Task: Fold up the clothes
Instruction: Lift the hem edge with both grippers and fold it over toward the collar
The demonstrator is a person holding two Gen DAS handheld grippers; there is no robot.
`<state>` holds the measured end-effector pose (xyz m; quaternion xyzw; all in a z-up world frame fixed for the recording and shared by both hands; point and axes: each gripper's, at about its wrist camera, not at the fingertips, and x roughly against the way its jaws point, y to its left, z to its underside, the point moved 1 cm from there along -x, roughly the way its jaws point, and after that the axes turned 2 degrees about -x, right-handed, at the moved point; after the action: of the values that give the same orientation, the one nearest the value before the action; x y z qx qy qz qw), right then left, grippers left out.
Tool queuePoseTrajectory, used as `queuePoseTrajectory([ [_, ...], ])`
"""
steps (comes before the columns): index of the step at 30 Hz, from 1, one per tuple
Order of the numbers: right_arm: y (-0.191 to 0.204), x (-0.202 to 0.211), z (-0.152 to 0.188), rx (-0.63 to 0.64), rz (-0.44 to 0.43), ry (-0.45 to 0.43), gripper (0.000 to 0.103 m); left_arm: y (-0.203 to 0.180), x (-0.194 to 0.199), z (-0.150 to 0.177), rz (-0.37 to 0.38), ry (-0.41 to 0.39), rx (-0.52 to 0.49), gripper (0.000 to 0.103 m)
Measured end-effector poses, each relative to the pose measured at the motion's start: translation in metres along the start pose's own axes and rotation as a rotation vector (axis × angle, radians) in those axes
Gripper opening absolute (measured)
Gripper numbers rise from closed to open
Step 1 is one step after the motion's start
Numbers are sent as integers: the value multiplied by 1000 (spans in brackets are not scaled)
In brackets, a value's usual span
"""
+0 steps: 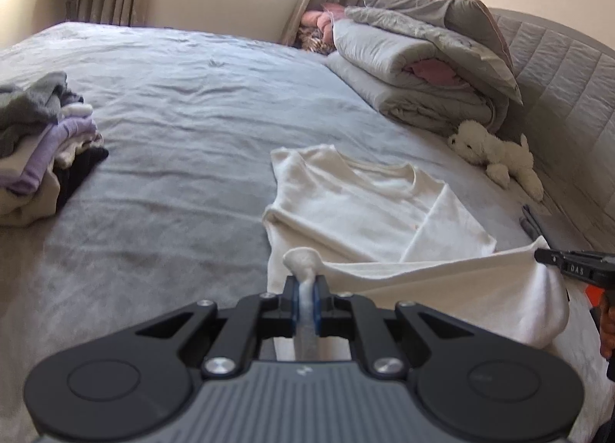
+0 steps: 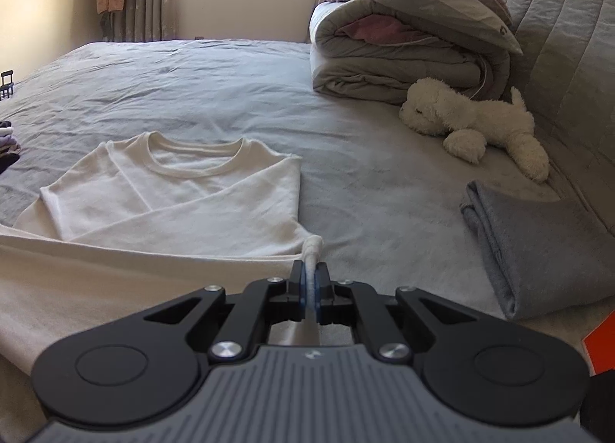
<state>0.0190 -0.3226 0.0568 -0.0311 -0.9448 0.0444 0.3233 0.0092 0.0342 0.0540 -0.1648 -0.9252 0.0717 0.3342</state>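
Observation:
A cream long-sleeved shirt (image 1: 369,204) (image 2: 173,197) lies on the grey bed, collar away from me, both sleeves folded across its chest. Its bottom hem is lifted off the bed and stretched between the two grippers. My left gripper (image 1: 305,289) is shut on the hem's left corner, a bunch of cloth sticking out past the blue pads. My right gripper (image 2: 310,289) is shut on the hem's right corner; its black tip (image 1: 553,259) also shows at the right edge of the left wrist view, pinching the cloth.
A pile of clothes (image 1: 42,143) sits at the left of the bed. A folded grey garment (image 2: 538,247) lies to the right. A white plush dog (image 2: 472,124) and a folded duvet with pillow (image 2: 407,43) rest by the quilted headboard (image 2: 569,31).

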Motion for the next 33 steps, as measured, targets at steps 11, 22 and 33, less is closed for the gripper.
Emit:
queuePoseTrajectory([
  [11,1,-13,-10,-2,55,-41,4,-7,-26,-36,-52,-25,-51,8],
  [22,1,-38,-37,3,107,-105,4,-7,-62,-75,-82,-50,-55,8],
  [33,4,-97,-67,19,132,-93,4,0,-127,-110,-134,-39,-46,8],
])
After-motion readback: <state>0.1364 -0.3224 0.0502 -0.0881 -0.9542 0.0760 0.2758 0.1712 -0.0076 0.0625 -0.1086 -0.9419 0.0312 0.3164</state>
